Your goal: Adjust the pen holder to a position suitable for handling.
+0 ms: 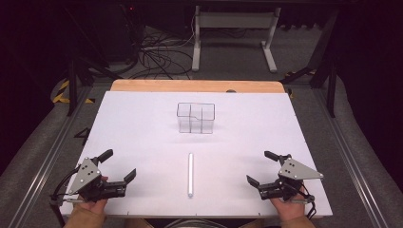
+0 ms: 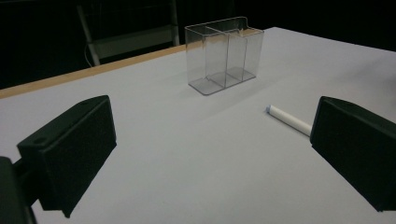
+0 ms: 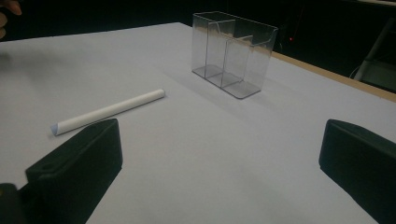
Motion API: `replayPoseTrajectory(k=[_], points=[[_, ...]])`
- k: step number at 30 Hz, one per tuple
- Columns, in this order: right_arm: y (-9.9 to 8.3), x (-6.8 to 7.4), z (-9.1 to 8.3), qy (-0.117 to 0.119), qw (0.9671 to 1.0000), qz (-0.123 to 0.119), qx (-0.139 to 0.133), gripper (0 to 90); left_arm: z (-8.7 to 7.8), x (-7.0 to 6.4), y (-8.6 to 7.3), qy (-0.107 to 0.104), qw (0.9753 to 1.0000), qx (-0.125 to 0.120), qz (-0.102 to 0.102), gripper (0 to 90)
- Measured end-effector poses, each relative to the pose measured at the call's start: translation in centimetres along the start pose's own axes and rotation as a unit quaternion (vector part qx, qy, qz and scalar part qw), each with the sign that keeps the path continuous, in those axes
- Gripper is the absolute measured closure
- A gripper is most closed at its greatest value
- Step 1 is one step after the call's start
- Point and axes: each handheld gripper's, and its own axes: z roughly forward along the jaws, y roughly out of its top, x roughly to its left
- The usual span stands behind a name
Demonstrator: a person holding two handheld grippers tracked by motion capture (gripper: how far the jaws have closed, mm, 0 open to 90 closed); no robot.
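A white stick [image 1: 190,174] lies flat on the white table sheet [image 1: 142,128], pointing away from the person, near the front middle. Behind it stands a clear plastic organizer [image 1: 196,118] with upright dividers, nothing in it. My left gripper [image 1: 119,164] rests at the front left, jaws wide apart, nothing between them. My right gripper [image 1: 261,167] rests at the front right, also open and holding nothing. Along my left jaws I see the organizer [image 2: 224,55] ahead and the stick's end [image 2: 288,119] to the right. Along my right jaws the stick [image 3: 108,111] lies left, the organizer [image 3: 233,52] ahead.
The sheet covers a wooden tabletop whose bare far edge [image 1: 197,86] shows. Beyond the table are a white frame stand [image 1: 234,35] and tangled cables [image 1: 157,57] on the floor. Metal rails [image 1: 47,152] run along both sides of the table.
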Motion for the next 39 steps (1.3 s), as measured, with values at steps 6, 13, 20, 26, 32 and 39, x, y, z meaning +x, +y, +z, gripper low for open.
replayPoseTrajectory(k=[6, 13, 20, 26, 32, 39], points=[[0.0, -0.1, -0.1, 0.001, 1.0000, 0.002, -0.003, 0.0, 0.0, -0.3, 0.1, 0.002, 1.0000, -0.002, 0.006, 1.1], [0.0, 0.0, -0.2, -0.001, 1.0000, -0.001, -0.004, 0.0, 0.1, -0.4, 0.2, 0.000, 0.9999, -0.002, 0.013, 1.2], [0.0, 0.0, -0.4, -0.002, 1.0000, -0.001, -0.005, 0.0, 0.3, -0.4, 0.2, -0.002, 0.9998, 0.005, 0.020, 1.2], [0.2, 0.1, -0.4, -0.006, 0.9999, -0.006, -0.012, 0.0, 0.2, -0.3, 0.2, -0.002, 0.9999, 0.004, 0.016, 1.2], [0.9, -0.2, 0.1, 0.014, 0.9999, 0.008, 0.005, 0.0, 0.3, -0.4, 0.2, 0.001, 0.9998, 0.005, 0.019, 1.2], [2.7, -0.8, 1.1, 0.024, 0.9996, 0.011, 0.010, 2.3, 0.2, -0.4, 0.3, 0.003, 0.9997, 0.006, 0.023, 1.3]])
